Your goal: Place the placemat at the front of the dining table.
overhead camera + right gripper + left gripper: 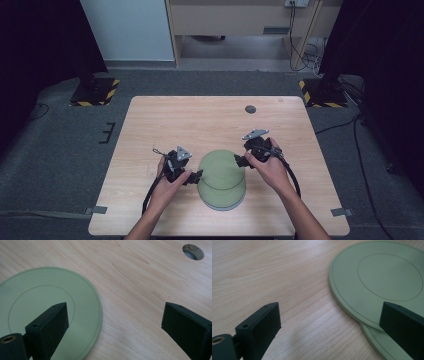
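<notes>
Two green plates (221, 177) are stacked offset near the table's (150, 120) front edge. Left gripper (196, 176) and right gripper (239, 161) are held released at opposite rims; bare wood is seen around.

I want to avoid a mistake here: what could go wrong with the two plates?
1. The upper plate overlaps the lower plate, so a gripper might catch both rims.
2. Both the left gripper and the right gripper are open beside the plates; pushing from either side could slide them across the table.
</notes>
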The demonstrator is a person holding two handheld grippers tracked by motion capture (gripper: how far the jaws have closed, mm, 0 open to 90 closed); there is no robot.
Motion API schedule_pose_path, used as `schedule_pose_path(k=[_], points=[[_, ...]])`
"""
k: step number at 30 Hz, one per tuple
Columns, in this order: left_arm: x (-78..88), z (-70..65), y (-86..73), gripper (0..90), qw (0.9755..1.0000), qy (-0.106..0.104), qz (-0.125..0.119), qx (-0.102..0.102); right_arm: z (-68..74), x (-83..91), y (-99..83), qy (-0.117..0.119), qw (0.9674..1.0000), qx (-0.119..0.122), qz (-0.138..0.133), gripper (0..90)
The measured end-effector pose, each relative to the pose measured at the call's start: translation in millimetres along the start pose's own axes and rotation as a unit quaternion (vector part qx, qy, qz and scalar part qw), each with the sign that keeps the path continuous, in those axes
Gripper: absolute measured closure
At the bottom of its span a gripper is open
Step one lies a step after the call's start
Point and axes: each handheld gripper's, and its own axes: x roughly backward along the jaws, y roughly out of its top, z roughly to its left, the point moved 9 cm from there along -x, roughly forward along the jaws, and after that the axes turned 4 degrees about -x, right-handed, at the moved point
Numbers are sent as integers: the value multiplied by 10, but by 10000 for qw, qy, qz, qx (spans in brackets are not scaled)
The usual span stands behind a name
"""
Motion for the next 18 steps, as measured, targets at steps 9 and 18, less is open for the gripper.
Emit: schedule_pose_path(k=[9, 18], points=[[-57, -21, -40, 30, 10000, 18, 17, 8, -17, -168, -25, -47, 9998, -117, 176, 105], [-154, -73, -52, 30, 9999, 19, 102, -8, 12, -358, -49, 213, 9990, -179, 339, 324]])
